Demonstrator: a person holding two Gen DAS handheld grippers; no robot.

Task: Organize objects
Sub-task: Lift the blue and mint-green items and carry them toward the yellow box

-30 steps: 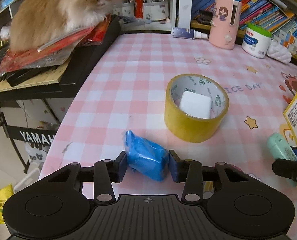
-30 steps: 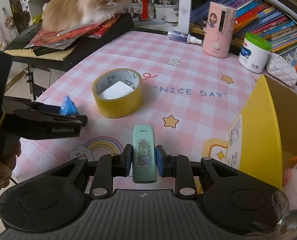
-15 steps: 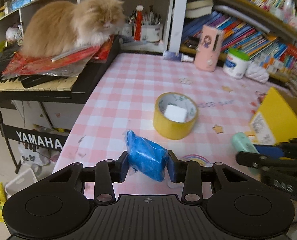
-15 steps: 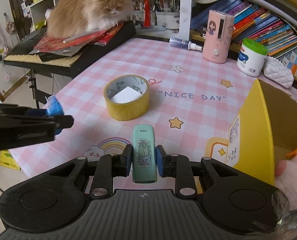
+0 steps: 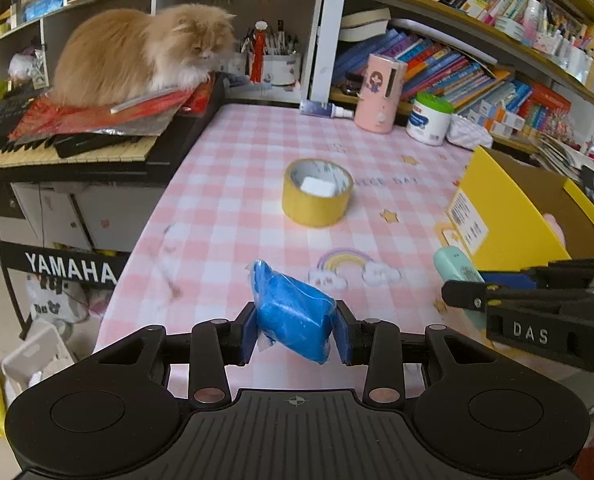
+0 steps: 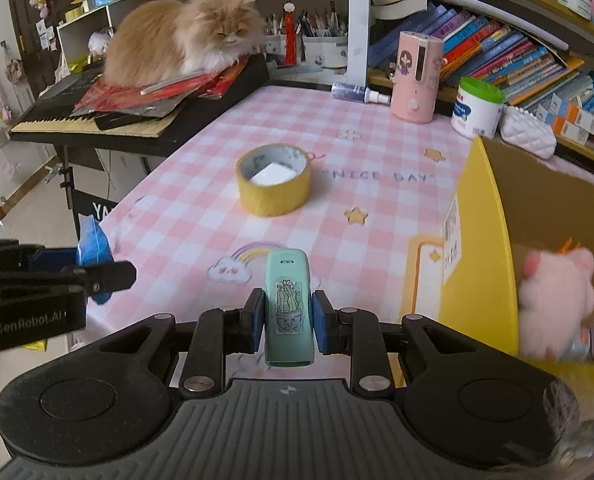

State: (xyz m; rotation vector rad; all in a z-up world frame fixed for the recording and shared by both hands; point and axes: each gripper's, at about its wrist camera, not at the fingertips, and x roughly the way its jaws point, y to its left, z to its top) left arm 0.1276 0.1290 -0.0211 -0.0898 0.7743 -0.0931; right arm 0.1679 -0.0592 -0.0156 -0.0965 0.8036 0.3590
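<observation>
Your left gripper is clamped on a crinkly blue packet, both pads pressed into its sides, and it hangs above the near edge of the pink checked table. Your right gripper is squeezing a mint green stapler-looking thing with a cactus sticker on top, held lengthwise and pointing away from you, over the rainbow print on the cloth. From the right wrist view the left gripper sits off to the left with the packet poking up out of it.

Just right of the stapler thing you've got the yellow cardboard box, open on top, with a pink plush toy inside. A bit farther out, mid table, a roll of yellow tape lies flat with a white block sitting in its core. At the far edge there's a pink dispenser, a white jar with a green lid to its right, and a fluffy orange cat parked on the keyboard at far left
</observation>
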